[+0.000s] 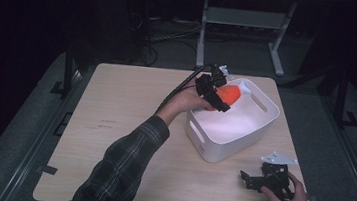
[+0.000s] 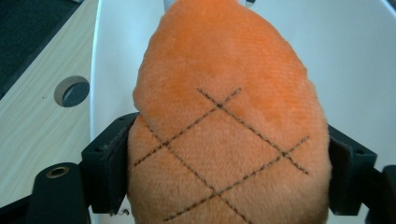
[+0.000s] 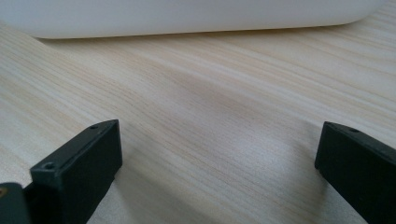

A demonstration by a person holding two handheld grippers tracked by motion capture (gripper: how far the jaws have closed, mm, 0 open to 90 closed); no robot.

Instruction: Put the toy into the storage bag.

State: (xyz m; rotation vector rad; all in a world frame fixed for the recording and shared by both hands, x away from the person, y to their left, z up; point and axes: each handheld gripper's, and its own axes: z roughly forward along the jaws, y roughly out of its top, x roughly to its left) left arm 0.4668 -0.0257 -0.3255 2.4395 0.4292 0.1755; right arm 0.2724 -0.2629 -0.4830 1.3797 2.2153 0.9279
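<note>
The left gripper [image 1: 216, 92] is clamped on an orange plush toy [image 1: 228, 94], its two black jaws pressing into the toy's sides (the fabric bulges a little between them in the left gripper view). The toy [image 2: 224, 126] has a stitched criss-cross pattern on its near face and tapers away from the gripper toward a white end. Gripper and toy hang over the near left rim of a white bin [image 1: 259, 126], with the bin's white wall [image 2: 355, 60] just beyond and to either side of the toy. A round hole [image 2: 72, 91] in the wooden table [image 2: 32, 126] lies off to the gripper's left.

The right gripper [image 1: 268, 180] rests low on the table, well apart from the toy, its jaws spread wide with nothing but bare wood [image 3: 215, 116] between them. The bin's base [image 3: 187, 18] lies straight ahead of it.
</note>
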